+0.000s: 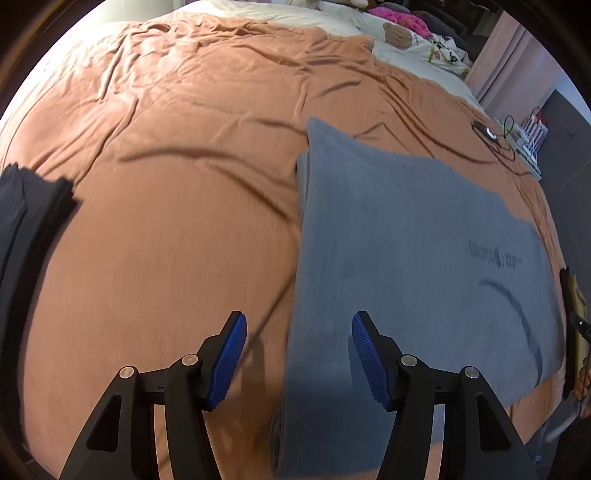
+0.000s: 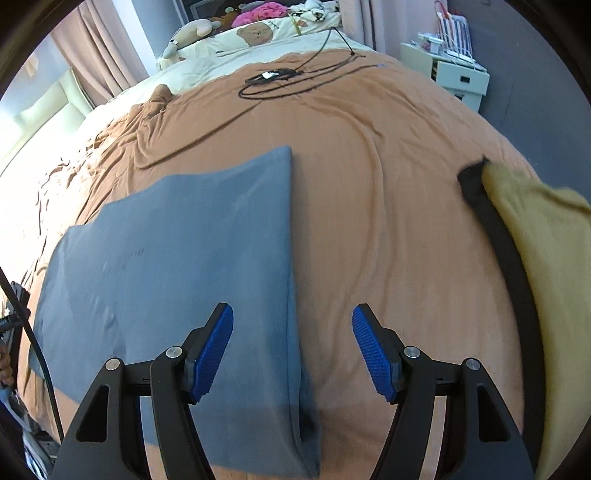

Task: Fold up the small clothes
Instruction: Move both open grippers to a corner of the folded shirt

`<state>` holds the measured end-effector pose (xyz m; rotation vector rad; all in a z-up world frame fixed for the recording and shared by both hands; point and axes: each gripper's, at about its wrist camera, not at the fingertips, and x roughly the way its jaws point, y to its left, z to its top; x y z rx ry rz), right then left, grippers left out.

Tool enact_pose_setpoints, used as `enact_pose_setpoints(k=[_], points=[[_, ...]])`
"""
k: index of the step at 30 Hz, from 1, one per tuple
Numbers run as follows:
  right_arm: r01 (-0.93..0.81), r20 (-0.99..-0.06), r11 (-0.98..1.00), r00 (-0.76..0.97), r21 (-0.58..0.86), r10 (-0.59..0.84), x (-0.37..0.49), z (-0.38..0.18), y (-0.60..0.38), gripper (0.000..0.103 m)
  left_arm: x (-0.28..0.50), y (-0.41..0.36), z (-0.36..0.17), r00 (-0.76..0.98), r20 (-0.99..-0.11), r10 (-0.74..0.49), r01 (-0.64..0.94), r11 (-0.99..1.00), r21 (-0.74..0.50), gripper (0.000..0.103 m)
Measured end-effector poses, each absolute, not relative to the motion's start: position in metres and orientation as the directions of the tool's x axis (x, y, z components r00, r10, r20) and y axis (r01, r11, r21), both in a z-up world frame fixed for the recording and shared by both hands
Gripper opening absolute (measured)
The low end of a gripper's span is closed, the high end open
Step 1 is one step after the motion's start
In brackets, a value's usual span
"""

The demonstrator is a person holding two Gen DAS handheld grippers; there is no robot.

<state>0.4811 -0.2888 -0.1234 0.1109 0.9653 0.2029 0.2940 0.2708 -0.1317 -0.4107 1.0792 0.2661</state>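
A grey-blue garment (image 1: 399, 251) lies flat and folded on the orange bedspread (image 1: 177, 192), with a faint dark print near its right side. My left gripper (image 1: 299, 325) hovers open above its left folded edge, nothing between the blue pads. In the right wrist view the same grey-blue garment (image 2: 177, 266) spreads to the left, and my right gripper (image 2: 292, 319) hangs open over its right folded edge, holding nothing. Both sets of fingers are above the cloth, apart from it.
A dark garment (image 1: 26, 214) lies at the left edge. A yellow cloth (image 2: 543, 258) with a black one (image 2: 495, 229) beside it sits at the right. Black cables (image 2: 295, 77) lie farther up the bed, before cream pillows and soft toys (image 2: 255, 33). A white bedside cabinet (image 2: 447, 74) stands right.
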Motion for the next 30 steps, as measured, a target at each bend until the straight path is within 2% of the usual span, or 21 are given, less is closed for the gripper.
enact_pose_setpoints(k=[13,16,19,23,26,30], points=[[-0.100,-0.840,0.977,0.499,0.190,0.214,0.429,-0.151,-0.296,0.066,0.237,0.255,-0.152,0.429,-0.902,0.050,-0.425,0.892,-0.153,0.061],[-0.067,-0.859,0.986,0.485,0.150,0.164,0.424,-0.159,-0.297,0.065,0.231,0.256,-0.163,0.383,-0.918,0.103,-0.446,0.891,-0.086,0.062],[-0.004,-0.876,0.992,0.470,0.125,0.112,0.416,-0.166,-0.307,0.065,0.222,0.257,-0.163,0.376,-0.919,0.117,-0.456,0.887,-0.074,0.062],[0.037,-0.865,0.984,0.483,0.174,0.135,0.401,-0.159,-0.319,0.065,0.211,0.260,-0.153,0.398,-0.909,0.124,-0.473,0.877,-0.088,0.062],[0.033,-0.833,0.966,0.515,0.255,0.202,0.384,-0.150,-0.325,0.065,0.201,0.261,-0.145,0.426,-0.895,0.134,-0.501,0.858,-0.110,0.061],[0.011,-0.779,0.929,0.549,0.369,0.303,0.367,-0.144,-0.324,0.065,0.189,0.260,-0.139,0.486,-0.872,0.065,-0.515,0.827,-0.225,0.061]])
